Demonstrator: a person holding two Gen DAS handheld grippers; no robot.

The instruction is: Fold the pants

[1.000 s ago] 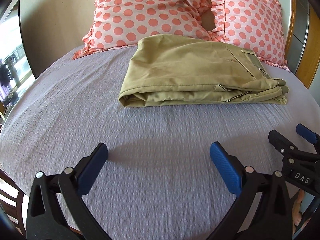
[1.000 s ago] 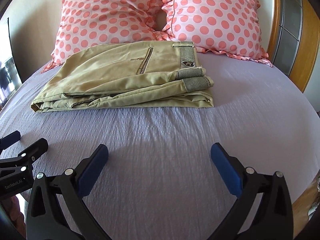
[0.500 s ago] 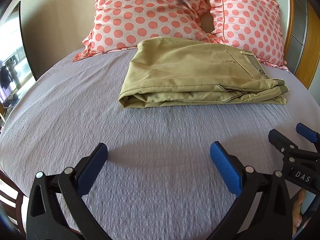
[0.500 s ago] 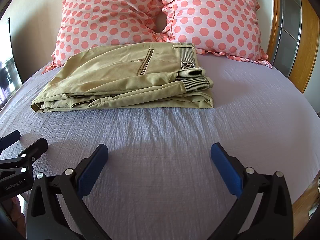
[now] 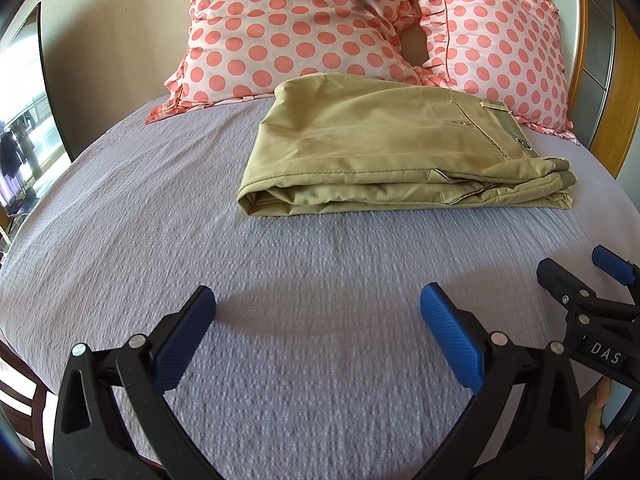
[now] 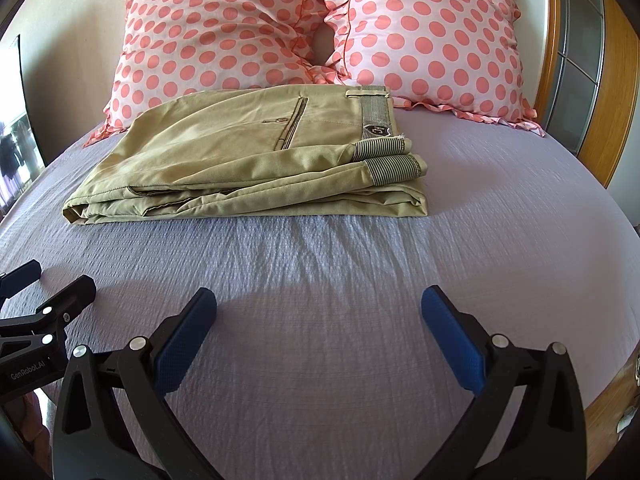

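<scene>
Plainly, left tongs point(image 6: 24, 292) read "GenRobot.AI", right tongs point(image 5: 576, 276) "DAS".

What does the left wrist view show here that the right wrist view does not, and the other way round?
Only the left wrist view: the left hand-held gripper seen head-on, jaws wide apart, and the folded end of the khaki pants from close by.

Only the right wrist view: the right hand-held gripper head-on, also wide open, the striped waistband lining and the small badge near it.

Both: the folded pants lying on the lilac bedspread before two polka-dot pillows, neither gripper touching them, each gripper showing at the edge of the other's view.
</scene>
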